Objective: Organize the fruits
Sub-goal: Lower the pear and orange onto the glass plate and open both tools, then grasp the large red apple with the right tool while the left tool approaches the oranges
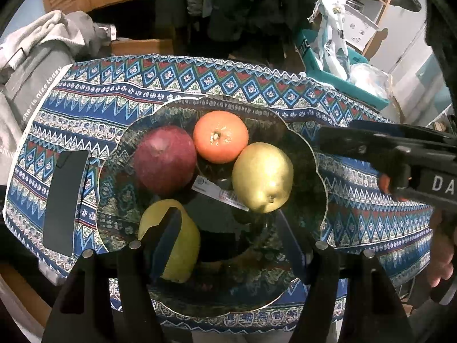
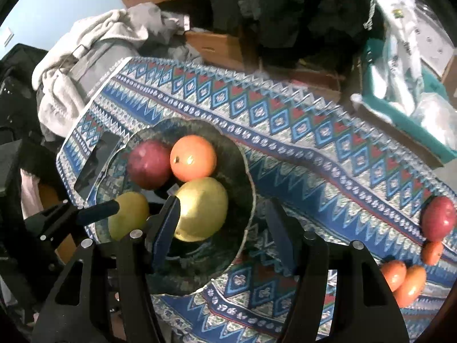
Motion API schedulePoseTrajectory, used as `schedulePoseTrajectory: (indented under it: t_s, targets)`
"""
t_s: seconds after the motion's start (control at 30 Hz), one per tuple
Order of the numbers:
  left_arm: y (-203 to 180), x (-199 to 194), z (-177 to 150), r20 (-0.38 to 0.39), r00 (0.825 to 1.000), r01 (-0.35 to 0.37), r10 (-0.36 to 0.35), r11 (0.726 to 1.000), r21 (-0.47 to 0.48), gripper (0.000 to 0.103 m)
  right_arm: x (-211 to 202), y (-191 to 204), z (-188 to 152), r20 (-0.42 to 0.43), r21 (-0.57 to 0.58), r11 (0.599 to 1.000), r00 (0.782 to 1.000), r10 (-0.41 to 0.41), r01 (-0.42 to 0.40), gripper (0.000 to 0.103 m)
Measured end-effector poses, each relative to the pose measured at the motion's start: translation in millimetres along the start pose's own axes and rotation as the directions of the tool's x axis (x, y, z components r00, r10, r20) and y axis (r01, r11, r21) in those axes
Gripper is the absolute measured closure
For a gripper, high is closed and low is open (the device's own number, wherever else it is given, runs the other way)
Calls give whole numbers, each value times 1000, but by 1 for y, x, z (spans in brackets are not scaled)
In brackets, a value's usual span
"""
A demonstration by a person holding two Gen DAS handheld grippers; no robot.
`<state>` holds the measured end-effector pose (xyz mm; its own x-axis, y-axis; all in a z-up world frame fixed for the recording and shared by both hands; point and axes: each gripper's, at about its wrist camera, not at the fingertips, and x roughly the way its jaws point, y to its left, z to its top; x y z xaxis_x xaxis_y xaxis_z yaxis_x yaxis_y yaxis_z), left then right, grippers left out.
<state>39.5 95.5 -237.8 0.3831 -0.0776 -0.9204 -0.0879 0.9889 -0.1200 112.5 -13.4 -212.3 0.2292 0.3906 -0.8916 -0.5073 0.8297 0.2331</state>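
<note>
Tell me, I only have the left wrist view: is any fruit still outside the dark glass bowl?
Observer: Yes. A red apple lies on the patterned blue tablecloth, far to the right of the bowl.
Operator: Anything else there?
Observer: Three small orange fruits lie beside it, nearer the cloth's edge.
Operator: Is the right gripper holding anything?
Observer: No. The right gripper is open and empty over the bowl's rim.

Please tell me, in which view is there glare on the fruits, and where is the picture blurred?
Right wrist view: strong glare on the yellow-green pear, smaller highlight on the round orange; far table edge and background smeared. Left wrist view: sharper, faint sheen on the same pear; fisheye bends the patterned tablecloth.
</note>
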Motion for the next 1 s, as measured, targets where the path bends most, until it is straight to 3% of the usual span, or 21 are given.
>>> schedulePoseTrajectory:
  t_s: [0.57, 1.0]
  targets:
    - [-29, -26, 11, 61, 998, 11, -13, 999, 38, 28, -57, -34, -19, 58, 39, 984, 982, -178, 176, 39]
    - [-78, -37, 12, 70, 997, 23, -31, 993, 117, 22, -98, -82, -48, 77, 129, 950, 952, -296, 285, 29]
